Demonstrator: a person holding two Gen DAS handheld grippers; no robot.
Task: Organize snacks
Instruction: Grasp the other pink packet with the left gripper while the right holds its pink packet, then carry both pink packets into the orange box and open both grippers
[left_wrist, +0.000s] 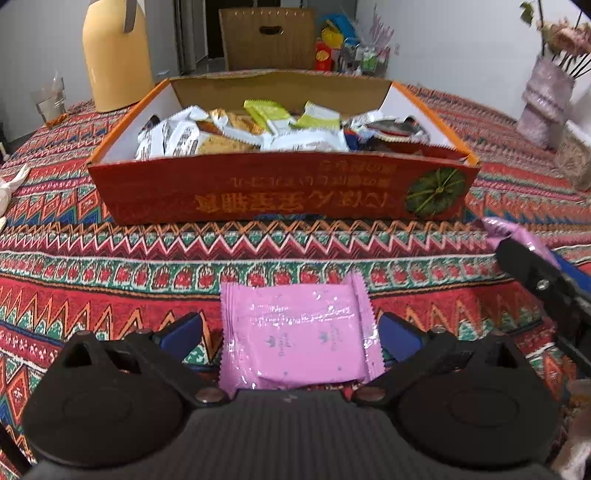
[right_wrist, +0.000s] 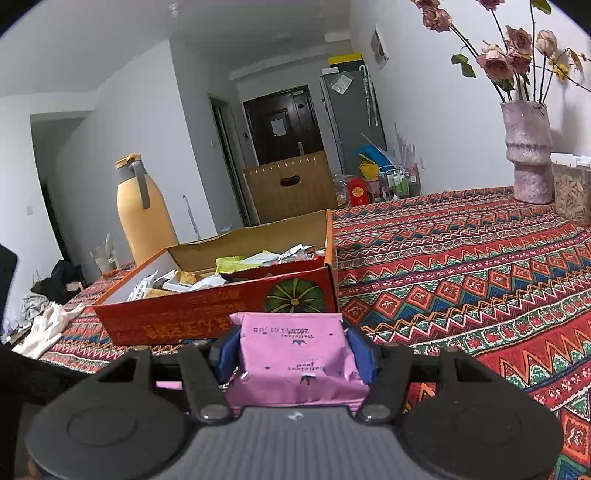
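1. Pink snack packet lay flat on the patterned tablecloth, between the spread blue pads of the left gripper; jaws stood wide, gaps visible on both sides, nothing clamped.
2. Sat directly ahead of that gripper, crimped ends pointing left and right, so the long axis ran across the jaw line; looked a close fit for the opening.
3. Second pink packet was pinched between the blue pads of the right gripper, raised off the cloth just short of the near wall of the red cardboard box.
4. Right gripper was the nearer to the box; likely next: carry over the red wall and drop in.
5. Box was open-topped, shallow, orange-edged, printed with a green pumpkin; held a loose heap of white, green and golden wrapped snacks.
6. Packets were glossy film, pillow-shaped, with serrated seals; judged light, slippery and easily crushed.
7. Tablecloth was woven, with zigzag bands in red, green and blue.
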